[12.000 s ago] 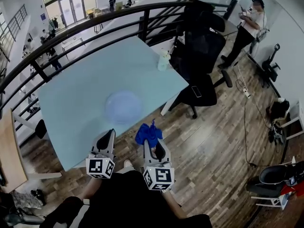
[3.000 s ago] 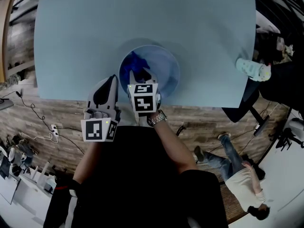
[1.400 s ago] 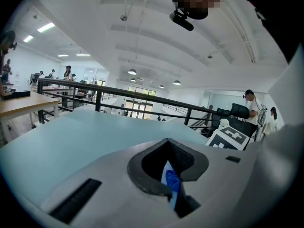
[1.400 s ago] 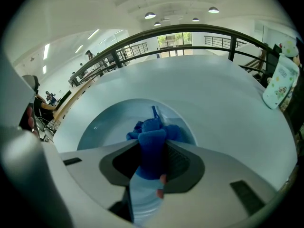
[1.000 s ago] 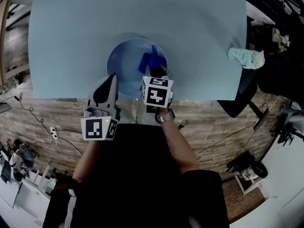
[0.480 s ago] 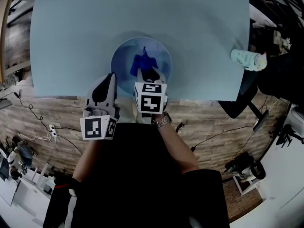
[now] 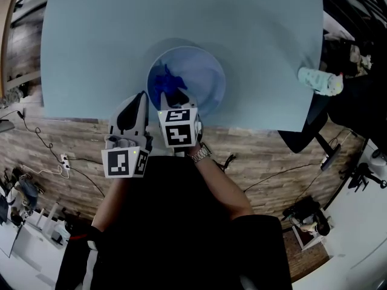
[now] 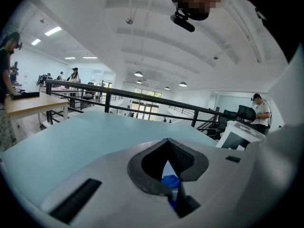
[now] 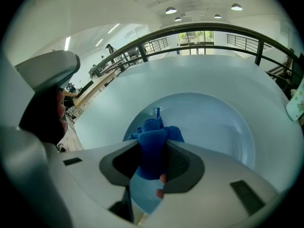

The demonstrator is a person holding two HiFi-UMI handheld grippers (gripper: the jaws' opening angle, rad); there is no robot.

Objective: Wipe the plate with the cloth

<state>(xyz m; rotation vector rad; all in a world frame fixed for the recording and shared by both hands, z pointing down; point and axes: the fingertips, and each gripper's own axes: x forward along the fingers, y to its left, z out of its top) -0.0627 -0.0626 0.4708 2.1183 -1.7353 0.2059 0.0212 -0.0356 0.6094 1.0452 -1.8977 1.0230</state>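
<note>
A pale blue plate sits on the light blue table near its front edge. My right gripper is shut on a blue cloth, which it presses onto the plate's left part. In the right gripper view the cloth sticks out between the jaws of the right gripper over the plate. My left gripper hovers at the table's front edge just left of the plate, shut with nothing in it. Past the left gripper, a sliver of the cloth shows.
A white patterned bottle lies at the table's right edge, also seen as the bottle at the far right. A black railing runs beyond the table. Wood floor and a dark chair lie below and right.
My right gripper has swept the cloth leftward across the plate, from its right part a second ago to its left part now. The left gripper has stayed put.
</note>
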